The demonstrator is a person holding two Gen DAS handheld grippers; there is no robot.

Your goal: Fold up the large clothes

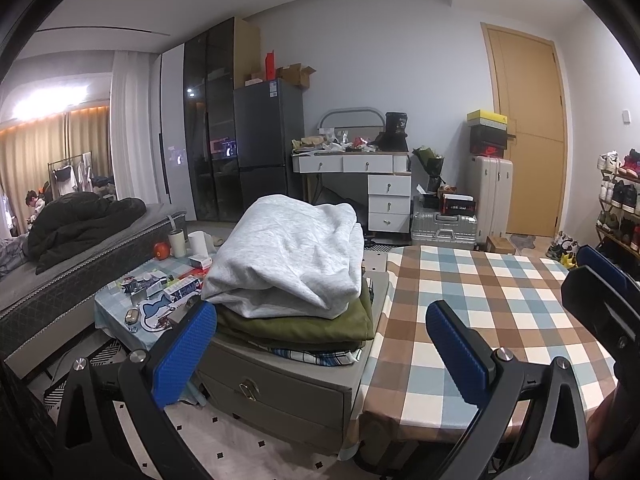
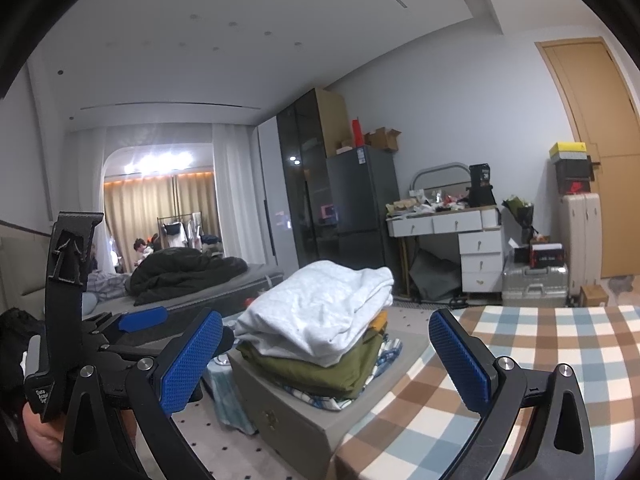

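A folded light grey sweatshirt tops a stack of folded clothes, over an olive green garment and a blue plaid one. The stack rests on a grey drawer cabinet beside the checked table. My left gripper is open and empty, just short of the stack. My right gripper is open and empty too, its jaws wide either side of the stack in view. The other gripper shows at the right edge and at the left.
A low side table with cups, boxes and an apple stands left of the cabinet, next to a bed. A fridge, a white desk, suitcases and a shoe rack line the back. A person sits far left.
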